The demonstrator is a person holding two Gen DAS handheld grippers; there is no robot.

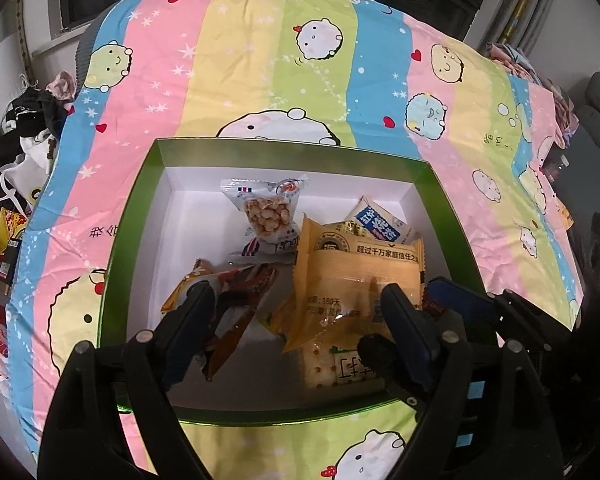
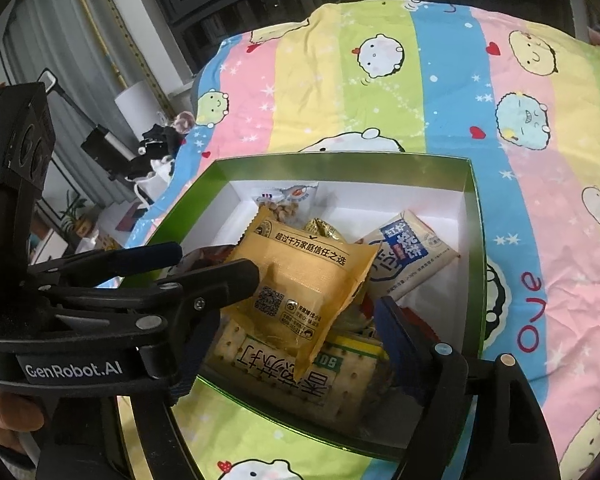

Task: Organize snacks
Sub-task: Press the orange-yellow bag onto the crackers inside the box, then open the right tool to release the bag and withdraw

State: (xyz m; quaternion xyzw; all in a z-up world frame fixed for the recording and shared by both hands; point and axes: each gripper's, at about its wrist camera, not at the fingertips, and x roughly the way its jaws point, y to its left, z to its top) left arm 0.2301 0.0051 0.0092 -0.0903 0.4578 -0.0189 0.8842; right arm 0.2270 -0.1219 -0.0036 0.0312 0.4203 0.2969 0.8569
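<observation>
Hovering over the green box (image 1: 140,208), the left gripper (image 1: 296,312) has its jaws spread wide and grips nothing; its fingers sit above the brown wrapper (image 1: 236,300) and the orange packet (image 1: 352,280). The right gripper (image 2: 284,336) also has jaws wide apart, straddling the orange packet (image 2: 300,292), which lies tilted on the cracker pack (image 2: 284,372); whether a finger touches it cannot be told. Inside the box (image 2: 474,240) also lie a peanut bag (image 1: 266,210) and a blue-and-white pouch (image 2: 410,256). The box rests on a striped cartoon bedsheet (image 1: 240,60).
</observation>
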